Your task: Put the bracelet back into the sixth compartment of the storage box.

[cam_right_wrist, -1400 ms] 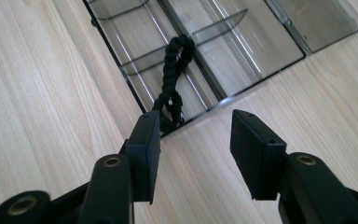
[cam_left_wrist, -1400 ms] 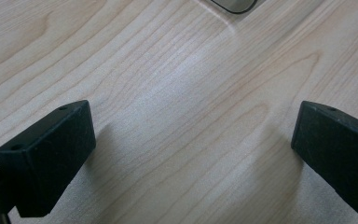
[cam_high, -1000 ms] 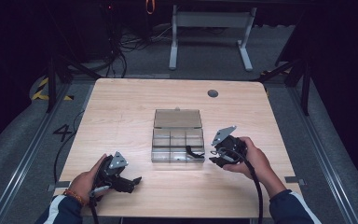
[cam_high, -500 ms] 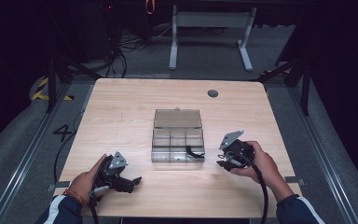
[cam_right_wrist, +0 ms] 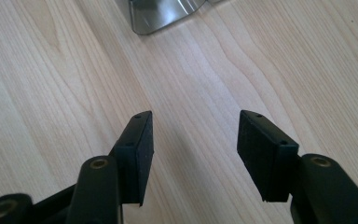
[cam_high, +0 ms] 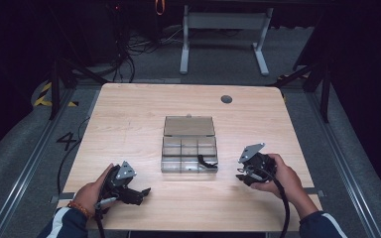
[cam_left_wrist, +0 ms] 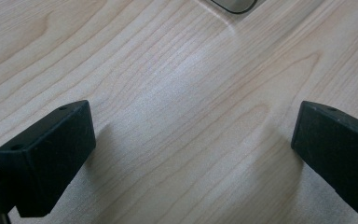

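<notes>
The left gripper (cam_high: pixel 140 191) rested on the table (cam_high: pixel 129 114) at its near edge, jaws spread wide with only bare wood between them. The right gripper (cam_high: pixel 240 174) sat low over the table at the near right, jaws parted and empty; they had just been opening, and nothing lay between them.

Ahead and to the inside of both grippers stood the clear compartment box (cam_high: pixel 189 153), lid (cam_high: pixel 189 126) folded back flat beyond it. A small black part (cam_high: pixel 206 161) lay in the near compartment closest to the right gripper, just to that gripper's left. A corner of the box showed just ahead of the right gripper's jaws (cam_right_wrist: pixel 163 14).

Judged risks: the box is light and unrestrained, so a jaw catching its wall on re-entry would likely skid it across the table. The black part sits tight against a divider; a shallow or off-centre pinch could flick it into a neighbouring compartment.
</notes>
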